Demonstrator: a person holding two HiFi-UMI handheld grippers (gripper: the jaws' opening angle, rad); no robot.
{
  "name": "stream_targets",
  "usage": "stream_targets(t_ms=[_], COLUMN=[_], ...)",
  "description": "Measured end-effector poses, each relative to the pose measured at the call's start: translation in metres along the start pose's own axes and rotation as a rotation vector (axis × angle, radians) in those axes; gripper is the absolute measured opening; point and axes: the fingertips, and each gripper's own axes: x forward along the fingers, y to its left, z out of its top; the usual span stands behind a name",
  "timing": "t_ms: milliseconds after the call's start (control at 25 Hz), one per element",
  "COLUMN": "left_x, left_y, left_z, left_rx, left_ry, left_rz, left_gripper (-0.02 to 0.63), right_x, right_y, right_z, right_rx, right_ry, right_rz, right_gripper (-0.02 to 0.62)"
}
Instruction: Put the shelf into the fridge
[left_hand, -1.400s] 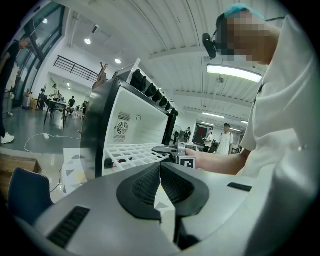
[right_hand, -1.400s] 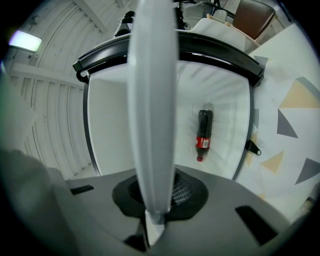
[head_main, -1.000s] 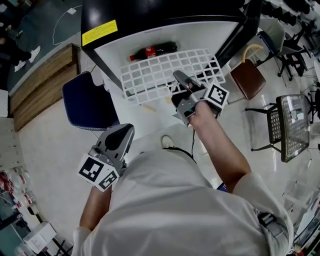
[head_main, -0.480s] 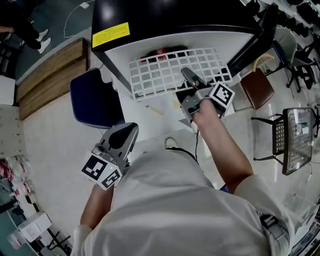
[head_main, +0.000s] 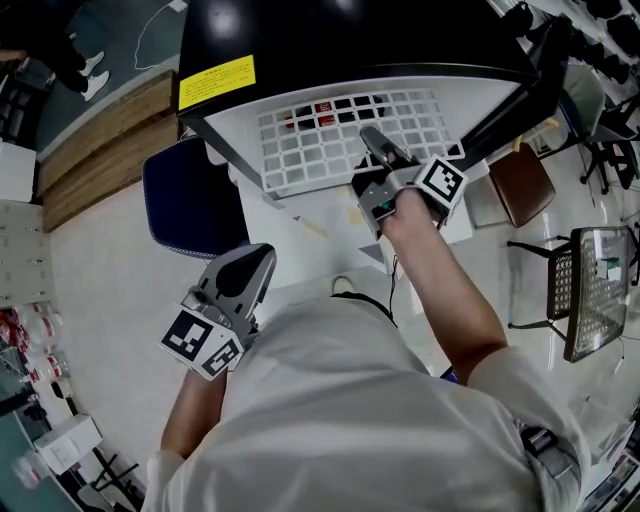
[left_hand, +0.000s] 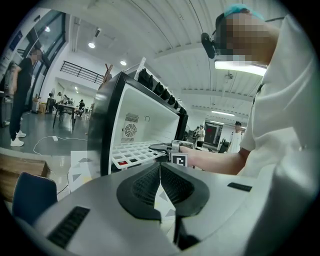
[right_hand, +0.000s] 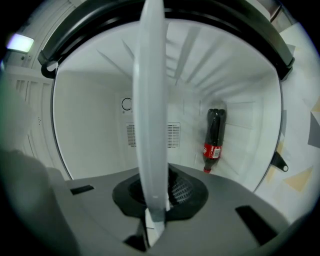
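The fridge (head_main: 350, 40) stands open. It contains one cola bottle (right_hand: 214, 140), lying on the fridge floor toward the back. The white wire shelf (head_main: 320, 130) is level and partly inside the fridge, above the bottle. Its near edge projects from the fridge opening.

The right hand-held gripper (head_main: 373, 140) pinches that near edge at the fridge mouth. The left hand-held gripper (head_main: 240, 280) is well clear of the fridge, pads pressed together with nothing between them.

Compared with one second ago, the shelf sits deeper in the fridge and now covers the bottle.

Count: one fridge, one shelf, one bottle, two hand-held grippers.
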Motion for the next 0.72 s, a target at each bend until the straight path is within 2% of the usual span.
stream_targets(t_ms=[720], left_x=[0.02], left_y=[0.008], left_z=[0.01], left_rx=[-0.001], left_ry=[-0.004], left_rz=[0.044], left_gripper=[0.018], right_x=[0.039], right_y=[0.001], right_z=[0.015], right_rx=[-0.021], right_ry=[0.043], right_rz=[0.015], right_gripper=[0.034])
